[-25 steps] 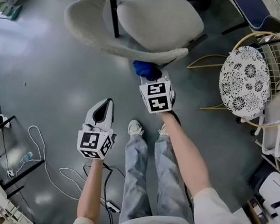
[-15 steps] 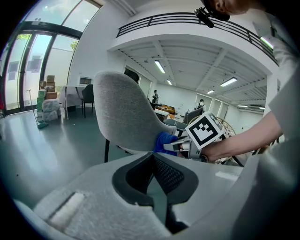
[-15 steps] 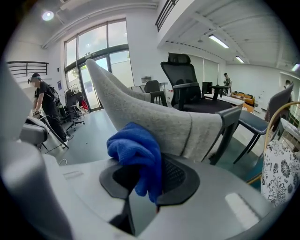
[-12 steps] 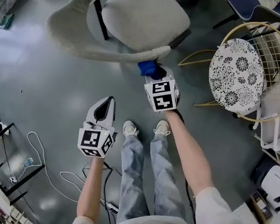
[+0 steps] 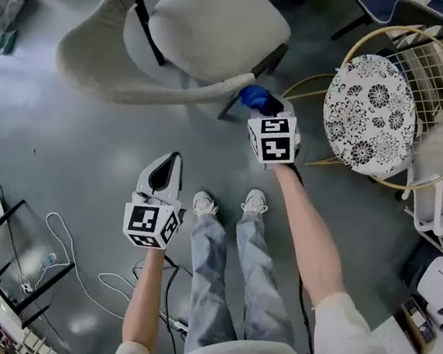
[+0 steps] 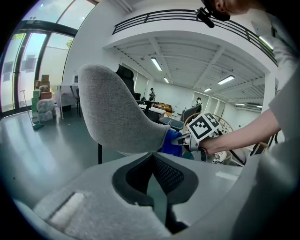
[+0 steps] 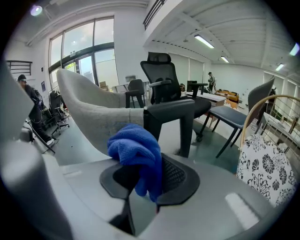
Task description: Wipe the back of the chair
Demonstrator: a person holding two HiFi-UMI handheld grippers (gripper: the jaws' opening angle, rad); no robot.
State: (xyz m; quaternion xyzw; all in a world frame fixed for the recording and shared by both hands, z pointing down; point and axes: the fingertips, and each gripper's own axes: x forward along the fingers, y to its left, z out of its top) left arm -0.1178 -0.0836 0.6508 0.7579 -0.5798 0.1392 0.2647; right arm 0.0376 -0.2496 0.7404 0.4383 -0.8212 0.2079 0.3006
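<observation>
The grey upholstered chair [image 5: 220, 23] stands ahead of me, its curved back [image 5: 136, 85] facing me. My right gripper [image 5: 259, 102] is shut on a blue cloth [image 5: 253, 95], which touches the right end of the chair back's top edge. In the right gripper view the cloth [image 7: 138, 152] bulges out between the jaws, with the grey chair back [image 7: 93, 119] just beyond it. My left gripper [image 5: 165, 169] hangs lower, apart from the chair, shut on nothing. From the left gripper view the chair back [image 6: 117, 117] is seen with the cloth [image 6: 171, 143] at its right edge.
A gold wire chair with a floral cushion [image 5: 371, 112] stands close to the right of my right gripper. A dark blue chair [image 5: 404, 5] is at the back right. Cables [image 5: 70, 248] and a black frame [image 5: 6, 239] lie at the lower left. My shoes [image 5: 205, 204] are below.
The right gripper has slid the blue cloth rightward along the chair back to its right end. The left gripper has stayed where it was.
</observation>
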